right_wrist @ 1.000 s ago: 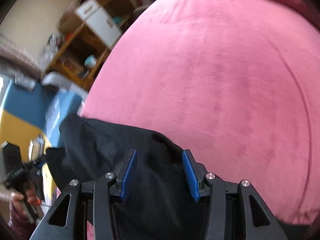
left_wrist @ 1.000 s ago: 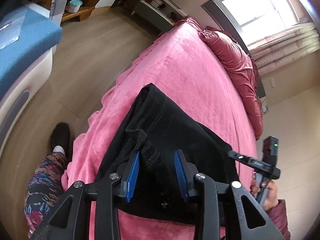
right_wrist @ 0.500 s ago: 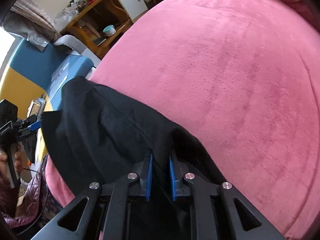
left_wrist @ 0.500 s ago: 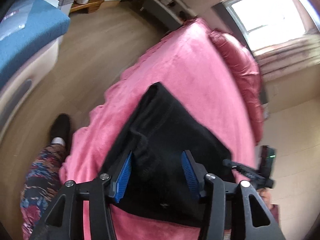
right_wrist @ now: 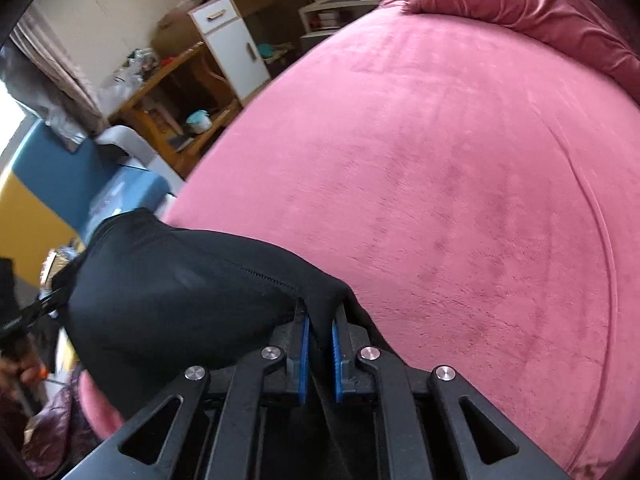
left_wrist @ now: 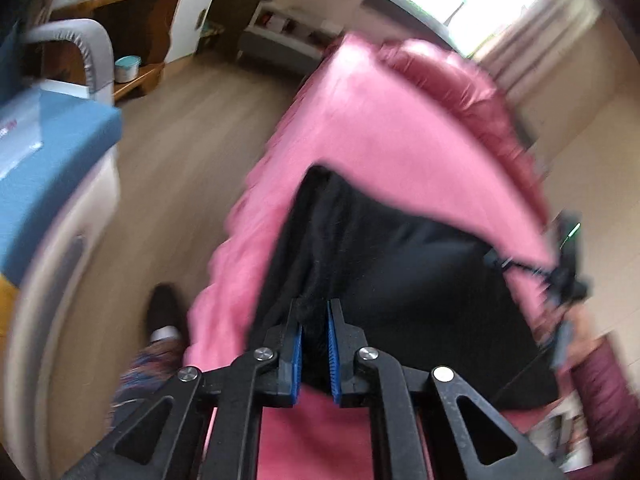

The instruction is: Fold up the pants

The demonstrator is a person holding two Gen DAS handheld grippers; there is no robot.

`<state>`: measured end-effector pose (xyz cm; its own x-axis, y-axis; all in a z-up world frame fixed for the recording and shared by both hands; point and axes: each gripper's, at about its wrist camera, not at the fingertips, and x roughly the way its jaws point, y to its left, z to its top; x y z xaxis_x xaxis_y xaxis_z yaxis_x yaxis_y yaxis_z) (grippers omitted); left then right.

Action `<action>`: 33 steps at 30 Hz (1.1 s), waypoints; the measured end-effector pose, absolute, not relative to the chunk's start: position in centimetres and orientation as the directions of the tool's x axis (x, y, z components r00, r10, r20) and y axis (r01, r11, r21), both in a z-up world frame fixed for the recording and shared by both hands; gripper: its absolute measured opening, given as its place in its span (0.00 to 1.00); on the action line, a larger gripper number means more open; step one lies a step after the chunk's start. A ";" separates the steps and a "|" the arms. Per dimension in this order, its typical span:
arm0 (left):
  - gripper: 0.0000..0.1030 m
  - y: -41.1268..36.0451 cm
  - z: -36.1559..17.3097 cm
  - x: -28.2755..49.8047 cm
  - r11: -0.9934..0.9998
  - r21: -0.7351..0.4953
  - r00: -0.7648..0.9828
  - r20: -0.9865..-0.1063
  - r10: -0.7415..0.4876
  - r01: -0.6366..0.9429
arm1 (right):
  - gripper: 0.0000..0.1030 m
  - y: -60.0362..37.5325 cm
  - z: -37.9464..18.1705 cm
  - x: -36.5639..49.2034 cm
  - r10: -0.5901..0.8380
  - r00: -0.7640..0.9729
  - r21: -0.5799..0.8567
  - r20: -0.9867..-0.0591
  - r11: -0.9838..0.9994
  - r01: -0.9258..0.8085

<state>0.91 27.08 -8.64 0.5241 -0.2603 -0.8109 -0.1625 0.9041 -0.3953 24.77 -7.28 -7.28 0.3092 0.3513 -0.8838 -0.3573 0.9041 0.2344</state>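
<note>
Black pants (left_wrist: pixel 384 264) lie at the near edge of a bed with a pink blanket (left_wrist: pixel 392 136). My left gripper (left_wrist: pixel 315 316) is shut on a bunched edge of the pants at their near left side. My right gripper (right_wrist: pixel 319 322) is shut on another edge of the pants (right_wrist: pixel 180 292), and the cloth hangs lifted and stretched between the two grippers. The right gripper also shows in the left wrist view (left_wrist: pixel 560 276) at the far right of the pants. The left wrist view is blurred by motion.
The pink blanket (right_wrist: pixel 460 184) stretches far ahead of the right gripper, with a dark pink duvet (right_wrist: pixel 532 8) heaped at the head. Left of the bed are wood floor (left_wrist: pixel 192 136), a blue seat (left_wrist: pixel 44 160), wooden shelves (right_wrist: pixel 176 100) and a white cabinet (right_wrist: pixel 236 56). My foot (left_wrist: pixel 164 312) stands by the bed.
Both grippers were open around the pants' edge; the right shut on the cloth first, then the left. Both now lift the pants off the blanket, and the left view swings.
</note>
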 end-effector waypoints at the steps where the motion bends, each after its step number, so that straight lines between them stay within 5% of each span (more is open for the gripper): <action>1: 0.10 26.5 -9.9 1.3 0.927 -0.337 0.475 -0.850 -0.226 -0.163 | 0.08 -6.5 -8.1 25.0 0.310 0.311 0.190 -0.898 0.912 -0.363; 6: 0.16 26.4 -10.9 2.0 0.926 -0.335 0.422 -0.875 -0.236 -0.177 | 0.11 -4.6 -8.6 24.9 0.196 0.331 0.059 -0.923 0.922 -0.383; 8: 0.28 27.2 -10.2 1.8 0.907 -0.380 0.441 -0.856 -0.269 -0.184 | 0.22 -4.8 -7.8 24.7 0.180 0.342 0.039 -0.922 0.924 -0.382; 10: 0.32 28.3 -9.2 1.4 0.884 -0.423 0.470 -0.833 -0.292 -0.200 | 0.47 -4.9 -6.5 24.1 0.149 0.388 -0.001 -0.909 0.934 -0.359; 11: 0.33 28.8 -8.6 1.0 0.879 -0.427 0.484 -0.827 -0.285 -0.212 | 0.47 -5.2 -5.7 23.6 0.166 0.407 0.012 -0.898 0.935 -0.355; 19: 0.33 29.3 -5.1 1.0 0.862 -0.462 0.608 -0.751 -0.257 -0.207 | 0.47 -2.0 -3.4 15.0 0.445 0.260 0.261 -0.857 0.810 -0.525; 26: 0.33 24.4 -6.1 2.5 0.898 -0.429 0.553 -0.774 -0.310 -0.096 | 0.41 3.4 -8.2 7.2 0.362 0.190 0.163 -0.913 0.749 -0.643; 28: 0.33 23.1 -6.6 2.7 0.904 -0.422 0.535 -0.780 -0.324 -0.069 | 0.23 4.0 -9.4 6.7 0.279 0.250 0.056 -0.927 0.763 -0.644; 33: 0.33 21.5 -6.7 2.6 0.925 -0.376 0.533 -0.793 -0.295 -0.047 | 0.09 3.5 -8.4 6.1 0.339 0.254 0.112 -0.906 0.769 -0.630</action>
